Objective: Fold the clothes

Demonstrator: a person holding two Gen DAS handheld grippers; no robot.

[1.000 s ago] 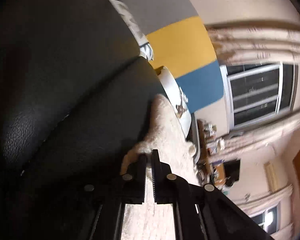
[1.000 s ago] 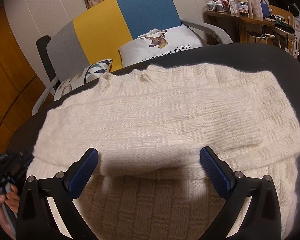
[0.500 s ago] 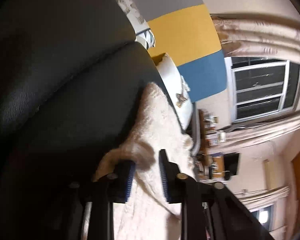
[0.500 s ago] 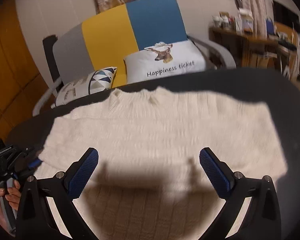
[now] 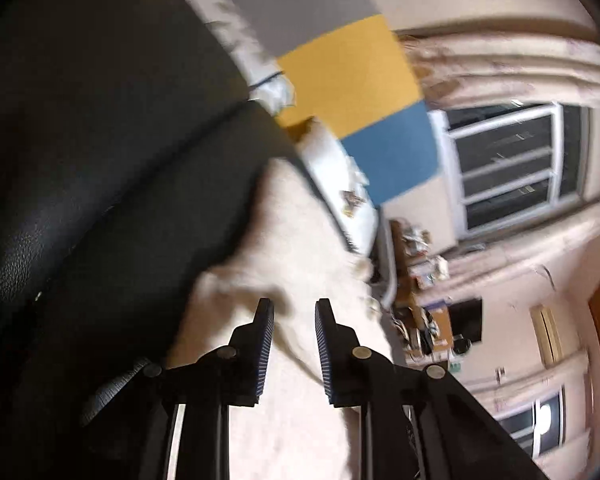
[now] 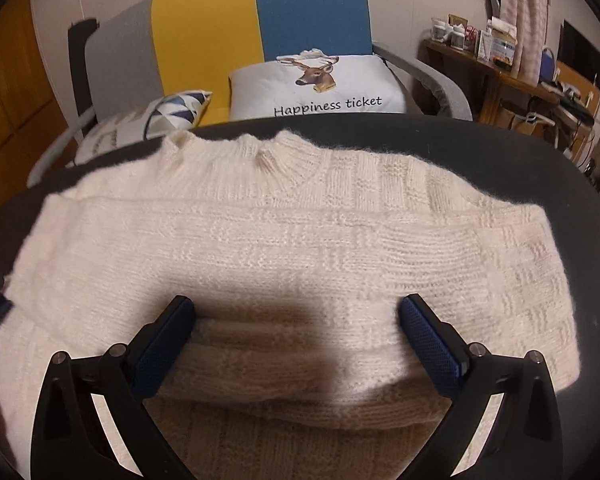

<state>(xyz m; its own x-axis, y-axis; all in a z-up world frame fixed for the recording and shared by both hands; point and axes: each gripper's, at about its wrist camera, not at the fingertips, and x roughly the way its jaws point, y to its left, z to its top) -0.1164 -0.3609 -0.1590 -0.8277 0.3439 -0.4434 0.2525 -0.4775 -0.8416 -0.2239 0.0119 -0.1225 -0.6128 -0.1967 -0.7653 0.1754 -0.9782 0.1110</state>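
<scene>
A: Right wrist view: the cream chunky-knit wool sweater [image 6: 300, 248] lies flat on the black round leather-look table [image 6: 480, 148], collar to the far side. 1 sleeve is already folded across the body, approx. at chest height.

B: And the right gripper [image 6: 296, 320]?

A: Jaws spread wide, 1 tip at each side of the folded band, nothing pinched between them.

B: Left gripper [image 5: 294, 310]?

A: Its jaws are opening. The sweater edge is under and between them, but the pads do not press on it, so I judge it is let go.

B: What is left?

A: Probably the bottom half must go up over the top, maybe 1 more fold. I cannot see the hem.
</scene>
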